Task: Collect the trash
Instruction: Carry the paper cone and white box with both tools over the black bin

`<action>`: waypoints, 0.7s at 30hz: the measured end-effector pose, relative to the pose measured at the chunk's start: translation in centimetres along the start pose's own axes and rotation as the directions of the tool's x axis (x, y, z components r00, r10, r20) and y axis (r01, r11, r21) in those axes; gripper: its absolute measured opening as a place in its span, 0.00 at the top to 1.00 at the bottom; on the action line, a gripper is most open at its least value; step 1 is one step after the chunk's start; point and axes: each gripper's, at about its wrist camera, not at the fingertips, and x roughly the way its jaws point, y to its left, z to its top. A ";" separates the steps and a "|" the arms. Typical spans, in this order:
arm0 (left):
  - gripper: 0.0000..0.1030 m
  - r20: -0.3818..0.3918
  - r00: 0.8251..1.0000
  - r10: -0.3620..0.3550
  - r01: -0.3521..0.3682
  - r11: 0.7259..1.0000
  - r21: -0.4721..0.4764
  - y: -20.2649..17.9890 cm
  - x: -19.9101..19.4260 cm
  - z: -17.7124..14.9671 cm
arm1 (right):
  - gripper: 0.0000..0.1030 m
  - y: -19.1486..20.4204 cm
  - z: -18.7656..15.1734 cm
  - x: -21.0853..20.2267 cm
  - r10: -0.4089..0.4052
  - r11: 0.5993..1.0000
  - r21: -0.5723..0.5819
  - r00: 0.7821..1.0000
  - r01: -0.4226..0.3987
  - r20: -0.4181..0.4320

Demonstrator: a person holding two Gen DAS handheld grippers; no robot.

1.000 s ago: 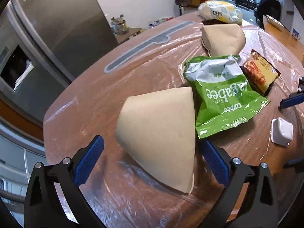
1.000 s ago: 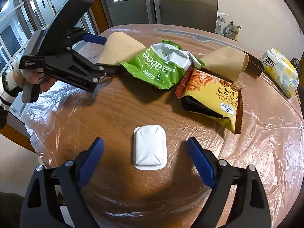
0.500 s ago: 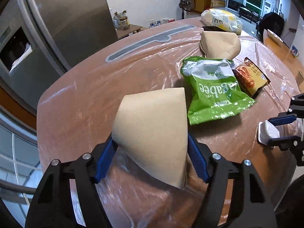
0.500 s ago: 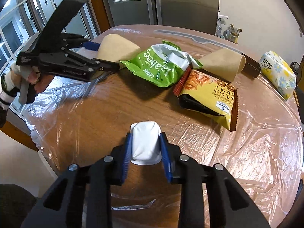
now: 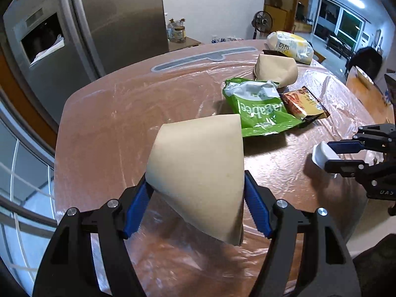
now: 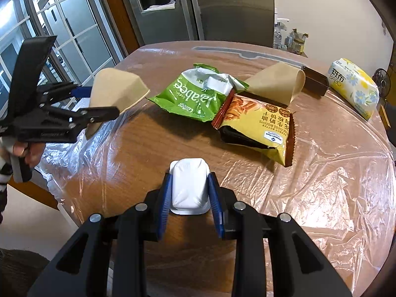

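Observation:
My left gripper (image 5: pixel 195 195) is shut on a tan paper cone (image 5: pixel 200 168) and holds it lifted above the table; the cone also shows in the right wrist view (image 6: pixel 116 91). My right gripper (image 6: pixel 189 193) is shut on a small white plastic cup (image 6: pixel 189 185), raised a little off the table; the cup shows in the left wrist view (image 5: pixel 321 154). On the table lie a green snack bag (image 6: pixel 195 96), a yellow biscuit wrapper (image 6: pixel 262 126) and a second tan paper cone (image 6: pixel 277 84).
The round wooden table (image 6: pixel 160 148) is covered with clear plastic film. A tissue pack (image 6: pixel 354 86) and a dark brown box (image 6: pixel 315 84) sit at the far right. A steel fridge (image 6: pixel 222 7) stands behind the table, windows to the left.
Both grippers closed from open: the left onto the paper cone, the right onto the white cup. Both then lifted their items off the table.

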 end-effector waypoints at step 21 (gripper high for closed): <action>0.30 0.028 1.000 -0.001 0.002 0.999 -0.044 -5.0 -3.2 -2.8 | 0.72 -2.0 -0.8 -3.6 0.006 1.000 0.028 0.998 -0.008 0.058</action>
